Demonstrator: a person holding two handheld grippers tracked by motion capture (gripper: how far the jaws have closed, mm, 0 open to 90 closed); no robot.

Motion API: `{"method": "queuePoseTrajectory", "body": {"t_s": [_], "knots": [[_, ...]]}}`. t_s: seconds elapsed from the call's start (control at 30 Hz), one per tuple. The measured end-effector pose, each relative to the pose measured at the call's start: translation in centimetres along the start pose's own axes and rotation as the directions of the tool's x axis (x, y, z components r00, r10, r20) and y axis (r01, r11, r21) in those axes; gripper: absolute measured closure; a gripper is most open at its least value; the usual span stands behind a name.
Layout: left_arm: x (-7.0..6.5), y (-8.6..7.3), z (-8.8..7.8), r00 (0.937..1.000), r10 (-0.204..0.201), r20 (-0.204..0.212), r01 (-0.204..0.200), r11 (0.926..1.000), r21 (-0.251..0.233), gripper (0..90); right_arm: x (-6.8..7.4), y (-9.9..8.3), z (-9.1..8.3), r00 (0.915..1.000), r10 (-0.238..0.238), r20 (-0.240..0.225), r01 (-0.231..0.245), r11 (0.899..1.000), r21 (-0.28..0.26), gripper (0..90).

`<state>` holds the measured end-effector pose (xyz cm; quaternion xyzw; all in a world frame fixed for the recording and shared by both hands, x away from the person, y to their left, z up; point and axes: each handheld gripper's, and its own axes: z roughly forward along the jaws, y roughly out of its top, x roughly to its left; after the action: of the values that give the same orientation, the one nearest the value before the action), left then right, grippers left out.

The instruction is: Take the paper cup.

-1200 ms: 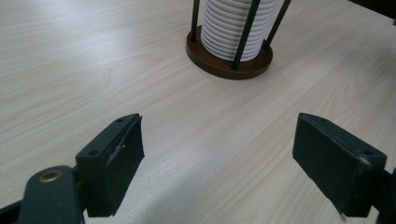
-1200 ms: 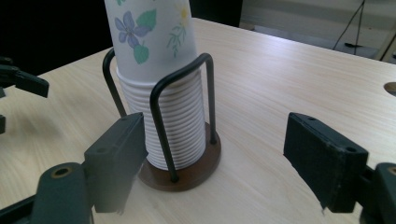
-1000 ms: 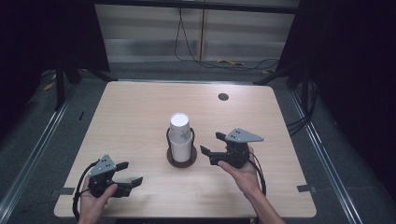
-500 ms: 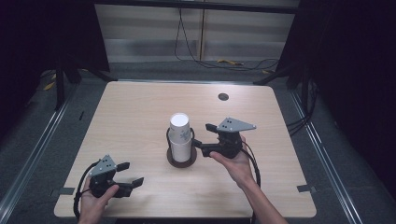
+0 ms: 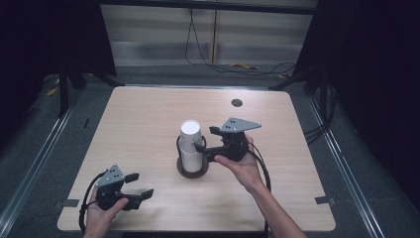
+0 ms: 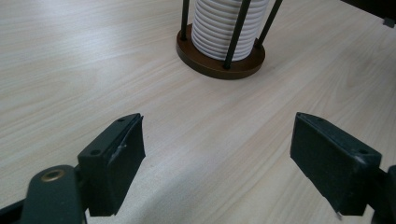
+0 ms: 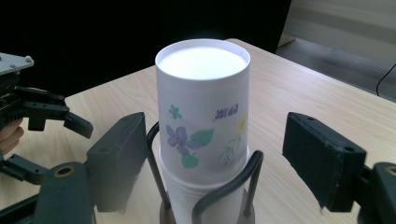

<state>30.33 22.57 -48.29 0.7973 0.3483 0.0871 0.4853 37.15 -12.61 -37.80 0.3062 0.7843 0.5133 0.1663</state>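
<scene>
The pale wooden rectangular surface (image 5: 148,119) carries the work, with a small dark round grommet (image 5: 236,102) near its far edge, toward the far right corner. Near the middle, a little toward the near edge, stands a round dark brown base with thin black wire uprights (image 5: 192,167), a holder that keeps a tall stack of upside-down white paper cups (image 5: 190,148) upright and together so that one cup can be taken off the top at a time. The topmost cup (image 7: 201,105), printed with small purple flowers and green leaves, sits higher than the rest and clear of the wire loops, which is likely why the grasp is aimed there. The right gripper (image 5: 204,145), a black tool with a grey three-cornered plate on top, is held level by the person's right hand (image 5: 242,166) just beside the stack on its right side; its fingers (image 7: 116,158) stand released on either side of the top cup, not pressing it, having just been opening, so the cup lies between them but is not yet gripped. The left gripper (image 5: 141,186) rests low near the near left corner, well apart from the stack, seemingly waiting out of the way; its fingers (image 6: 114,161) are spread wide with only bare wood between them, having just been closing a little.
</scene>
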Motion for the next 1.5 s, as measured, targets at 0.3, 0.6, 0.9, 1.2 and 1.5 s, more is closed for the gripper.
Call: {"method": "queuePoseTrajectory", "body": {"t_s": [0.3, 0.6, 0.9, 1.2, 1.5], "knots": [[-0.2, -0.3, 0.0, 0.9999, 0.006, 0.008, -0.006, 0.9999, 0.009, 17.8, -0.2, 1.5, 1.2, 0.9999, -0.01, -0.012, 0.01, 1.0, 0.008, 19.5], [-0.3, -0.2, -0.1, 0.9999, 0.015, 0.006, -0.015, 0.9997, 0.017, 16.9, -0.5, 1.9, 3.0, 0.9987, -0.007, -0.051, 0.008, 0.999, 0.034, 23.8], [-0.2, -0.2, -0.1, 0.9998, 0.02, -0.002, -0.02, 0.9997, 0.014, 17.0, -0.3, 1.9, 3.8, 0.9983, -0.012, -0.056, 0.014, 0.999, 0.042, 26.9], [-0.1, -0.3, -0.2, 0.9997, 0.018, -0.019, -0.018, 0.9998, 0.013, 18.3, 0.1, 2.0, 4.2, 0.9983, -0.036, -0.045, 0.038, 0.998, 0.044, 31.1], [-0.1, -0.3, -0.2, 0.9996, 0.024, -0.016, -0.023, 0.9996, 0.017, 18.8, 0.0, 2.2, 4.0, 0.9982, -0.036, -0.047, 0.038, 0.999, 0.033, 31.7]]}}
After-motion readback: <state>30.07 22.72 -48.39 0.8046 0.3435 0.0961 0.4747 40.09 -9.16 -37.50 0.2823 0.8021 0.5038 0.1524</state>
